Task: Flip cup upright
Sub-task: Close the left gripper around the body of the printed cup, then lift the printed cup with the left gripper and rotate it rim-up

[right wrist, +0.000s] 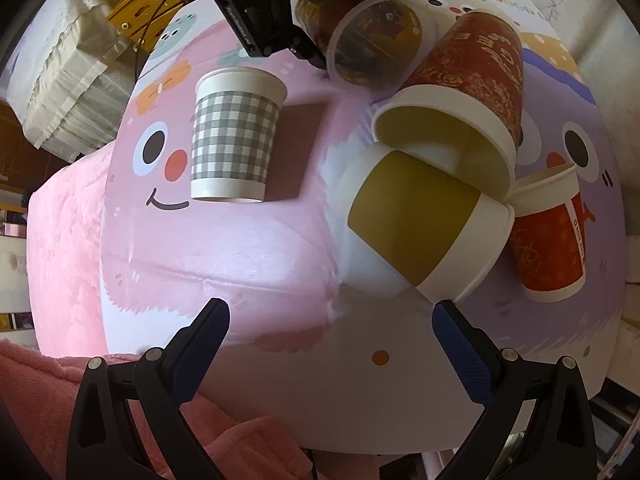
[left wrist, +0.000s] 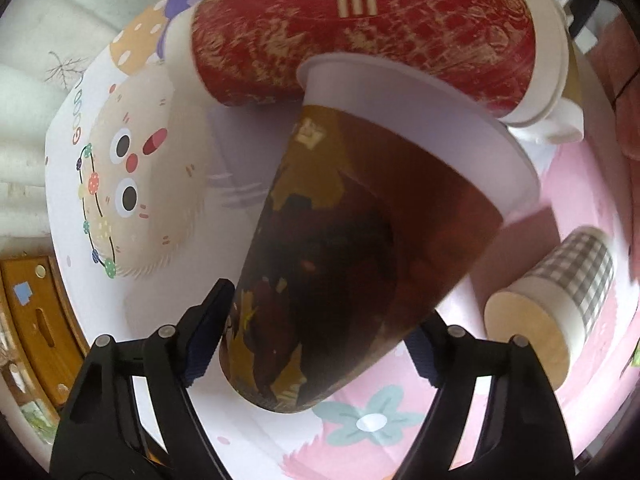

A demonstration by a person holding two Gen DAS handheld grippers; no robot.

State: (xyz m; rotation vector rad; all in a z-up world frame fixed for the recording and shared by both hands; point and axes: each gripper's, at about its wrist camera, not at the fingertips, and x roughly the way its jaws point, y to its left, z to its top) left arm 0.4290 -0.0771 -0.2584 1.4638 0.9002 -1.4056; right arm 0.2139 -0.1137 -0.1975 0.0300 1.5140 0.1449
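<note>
Clamped between the left gripper's (left wrist: pixel 316 340) blue pads, a dark brown cup (left wrist: pixel 352 240) tilts over the cartoon-printed table (left wrist: pixel 400 432), rim touching a fallen red cup (left wrist: pixel 360 36).

Right wrist view: the right gripper (right wrist: pixel 331 322) gapes, holding nothing, near a toppled olive cup (right wrist: pixel 420 216); a checked cup (right wrist: pixel 234 136) stands apart.

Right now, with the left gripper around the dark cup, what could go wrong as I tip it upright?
1. The dark brown cup sits between the left gripper's fingers near its base only; it could slip or crush as you turn it.
2. Its rim is close against the big red cup lying on its side; swinging it may knock that pile, including the olive cup.
3. The upright checked cup stands nearby and could topple.
</note>
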